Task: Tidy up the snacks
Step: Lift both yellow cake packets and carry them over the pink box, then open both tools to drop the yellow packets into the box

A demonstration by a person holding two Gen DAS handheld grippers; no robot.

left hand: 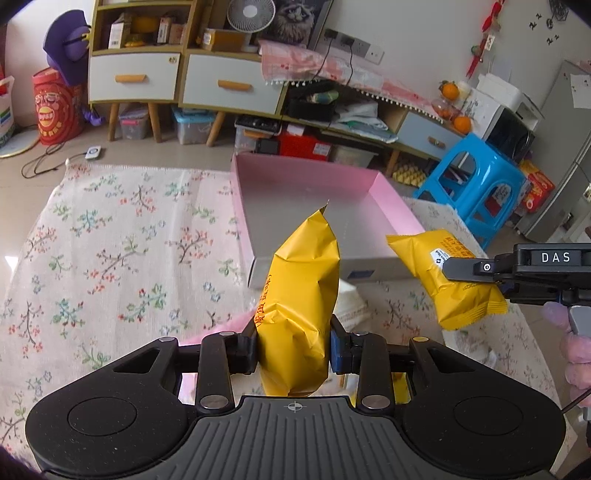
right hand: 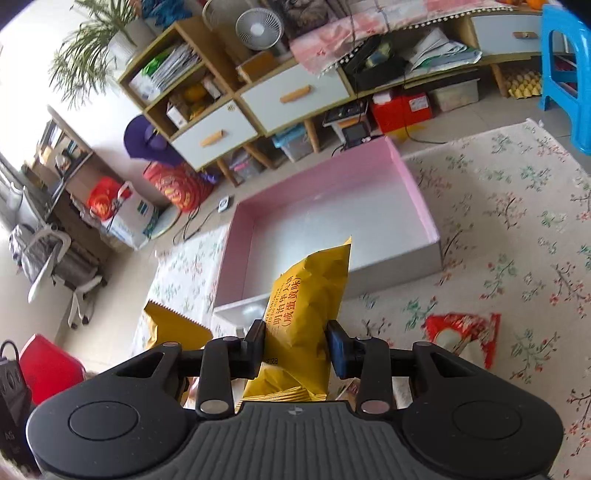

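Left gripper (left hand: 293,349): jaws clamped on a yellow packet (left hand: 301,295), pads pressing its crumpled lower half; the packet stands upright, its top corner in front of the box.
Right gripper (right hand: 295,345): jaws clamped on a second yellow packet (right hand: 308,295), red print facing the camera; the left view shows this gripper (left hand: 448,267) coming in from the right with that packet (left hand: 448,280) tilted and clear of the cloth.
Box (left hand: 391,201): pink, shallow, open-topped, grey-white inside, lying on the cloth just beyond both packets; its floor is bare where visible (right hand: 417,192).
Red packet (right hand: 463,332): flat on the cloth to the right of the right gripper, apart from the box.
Third yellow packet (right hand: 173,325): serrated edge showing, lower left of the box in the right view, partly hidden behind the gripper.
Surface: floral cloth (left hand: 110,236) covering the bench, box and red packet resting on it.
Hand (left hand: 576,343): in a pink glove, at the right edge behind the right gripper.
Background: cabinet (left hand: 140,74) with drawers, blue stool (left hand: 476,177), fan (right hand: 258,29).
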